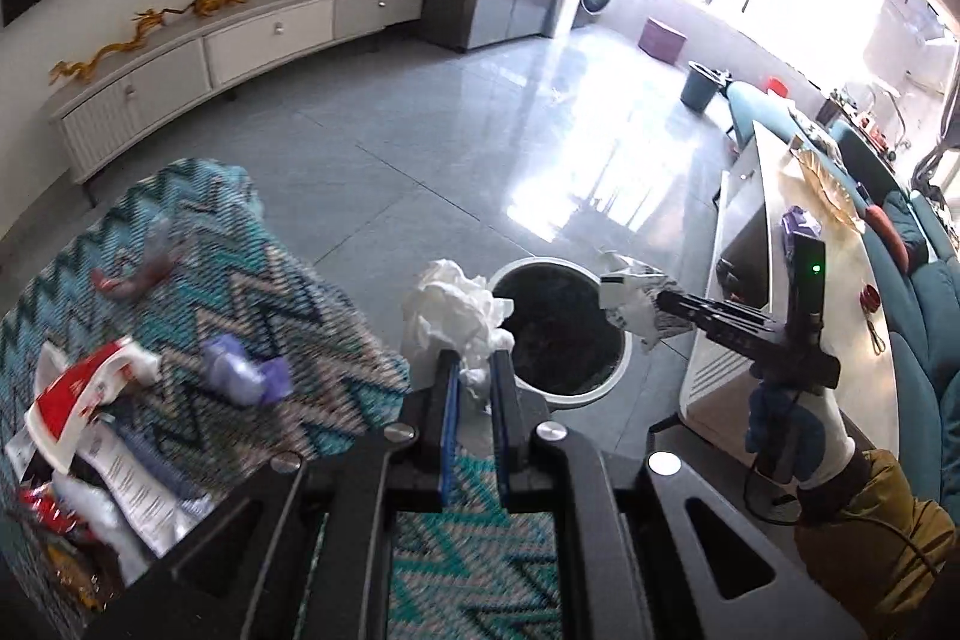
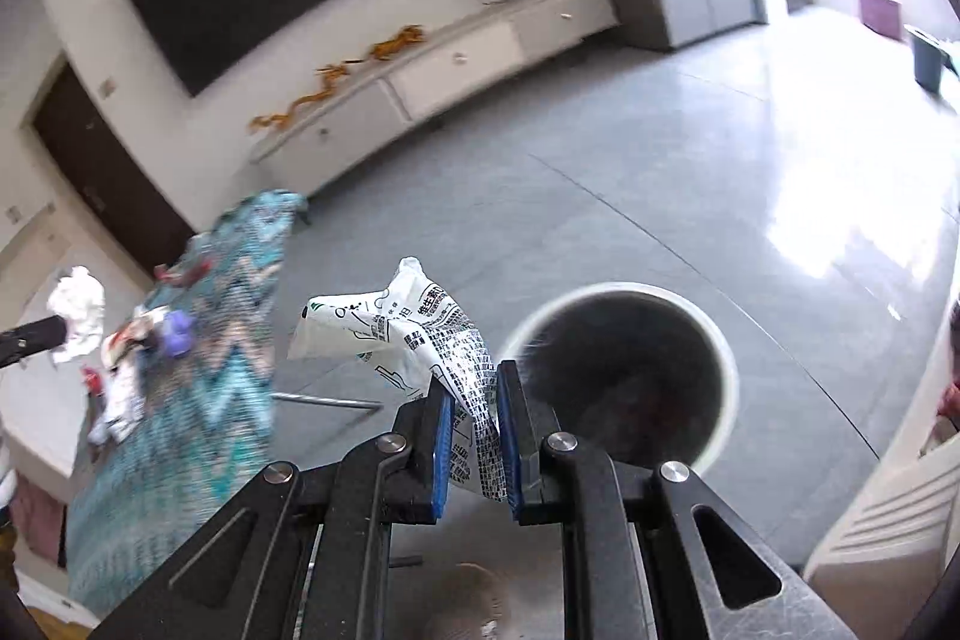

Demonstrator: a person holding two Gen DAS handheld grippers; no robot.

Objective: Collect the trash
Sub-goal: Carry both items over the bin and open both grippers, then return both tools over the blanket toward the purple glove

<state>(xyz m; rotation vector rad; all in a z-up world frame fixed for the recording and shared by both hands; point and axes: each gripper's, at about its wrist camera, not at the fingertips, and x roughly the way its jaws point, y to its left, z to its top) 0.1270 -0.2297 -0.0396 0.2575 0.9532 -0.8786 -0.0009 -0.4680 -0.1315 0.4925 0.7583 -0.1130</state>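
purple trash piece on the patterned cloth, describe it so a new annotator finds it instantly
Start at the teal zigzag cloth left of the round trash bin. Near the cloth's edge closest to the left gripper lies a crumpled purple wrapper. It is the only purple item there; the nearby litter is red and white.

Black hand-held gripper (image 1: 474, 376), blue pads (image 1: 449, 424)

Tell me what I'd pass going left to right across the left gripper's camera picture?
Red-and-white wrapper → purple wrapper → crumpled white tissue in the left gripper → trash bin → printed packet → white table.
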